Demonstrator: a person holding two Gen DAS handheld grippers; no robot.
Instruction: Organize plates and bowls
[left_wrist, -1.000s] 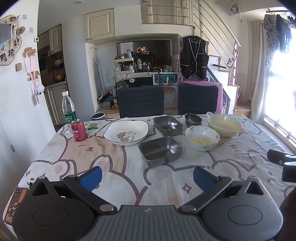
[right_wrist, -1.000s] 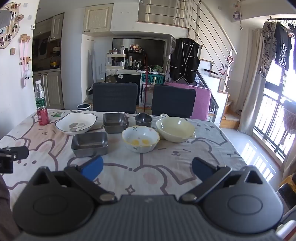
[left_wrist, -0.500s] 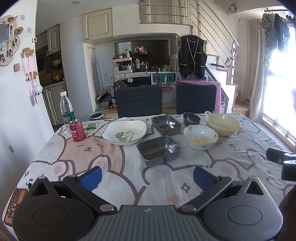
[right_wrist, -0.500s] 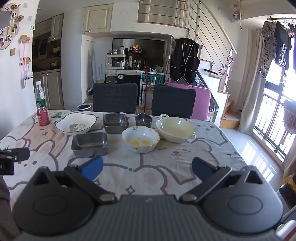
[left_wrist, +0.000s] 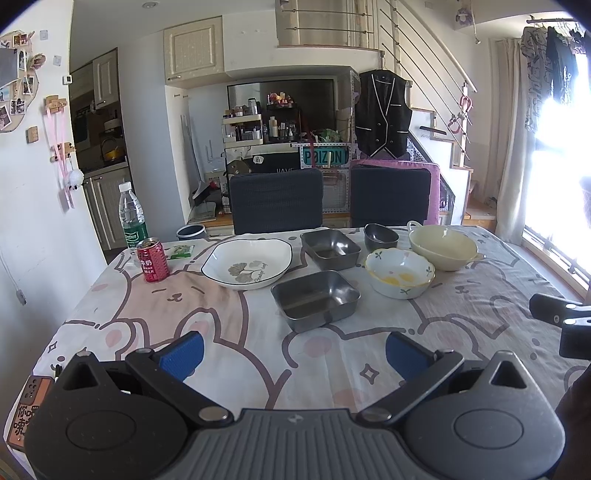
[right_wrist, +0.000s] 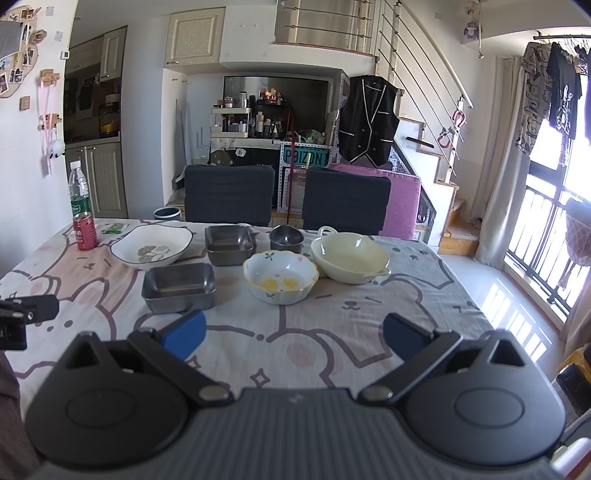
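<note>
step: not begun, dishes apart on bench | left gripper (left_wrist: 291, 349), right gripper (right_wrist: 293, 330): jaws released, empty | next: reach near square steel tray (left_wrist: 315, 299)

A red drink can (left_wrist: 152, 259) stood on the bunny-print tablecloth (left_wrist: 207, 317), a clear plastic water bottle (left_wrist: 132, 215) just behind it, two dark chairs (left_wrist: 276, 201) beyond.
</note>
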